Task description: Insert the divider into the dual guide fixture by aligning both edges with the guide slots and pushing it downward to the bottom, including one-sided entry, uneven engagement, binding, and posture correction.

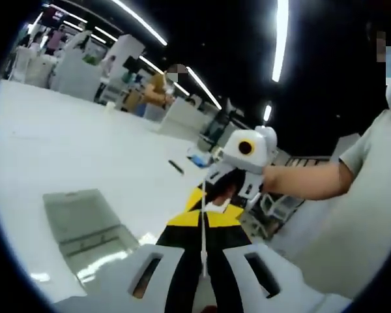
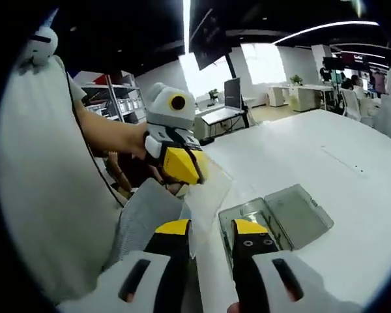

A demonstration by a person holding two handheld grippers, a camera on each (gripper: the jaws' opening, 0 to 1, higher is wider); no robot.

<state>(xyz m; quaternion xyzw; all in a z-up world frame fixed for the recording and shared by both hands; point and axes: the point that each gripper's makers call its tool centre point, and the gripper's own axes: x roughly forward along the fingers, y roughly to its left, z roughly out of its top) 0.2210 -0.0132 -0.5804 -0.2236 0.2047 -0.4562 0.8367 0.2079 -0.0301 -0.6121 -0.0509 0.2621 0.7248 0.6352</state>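
The divider (image 1: 203,225), a thin clear stiff sheet seen edge-on as a pale line in the left gripper view, is held up over the white table (image 1: 65,150) between both tools: the left gripper (image 1: 204,261) is nearly closed on its near edge, while the right gripper (image 1: 218,189) pinches the far edge. In the right gripper view the sheet (image 2: 205,195) runs lengthwise from the right gripper (image 2: 212,228) to the left gripper (image 2: 182,166). The fixture (image 2: 277,218), a smoky translucent box, lies flat just right of the right gripper, below the sheet, so a downward move toward it appears to be called for.
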